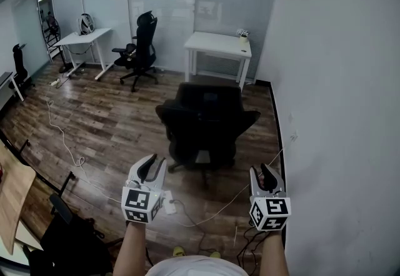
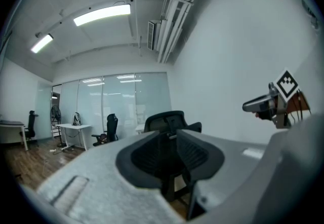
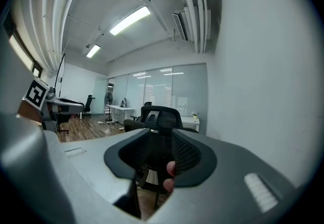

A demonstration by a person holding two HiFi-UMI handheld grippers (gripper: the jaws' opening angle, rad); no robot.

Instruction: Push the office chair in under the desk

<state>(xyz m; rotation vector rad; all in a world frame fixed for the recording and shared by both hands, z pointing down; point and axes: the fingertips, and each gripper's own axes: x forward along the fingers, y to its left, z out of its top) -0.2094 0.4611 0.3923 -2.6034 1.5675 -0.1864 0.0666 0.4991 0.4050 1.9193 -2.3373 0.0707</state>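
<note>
office chair point(image 1: 206, 125) stands near the white table point(image 1: 219, 45), backrest turned away from it; it probably rolls easily but swivels, so push the stiff backrest top. left claw point(image 1: 150, 167) and right claw point(image 1: 267, 176) hang released, empty.

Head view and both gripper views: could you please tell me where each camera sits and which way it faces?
Head view: on the person's head, looking forward and down at the office chair and the desk; both forearms, the left tool and the right tool show.
Left gripper view: rides the left tool, facing the chair through its parted jaws; the right tool shows at right.
Right gripper view: rides the right tool, facing the chair; a finger shows between its parted jaws.
Shared: all three see the chair.
</note>
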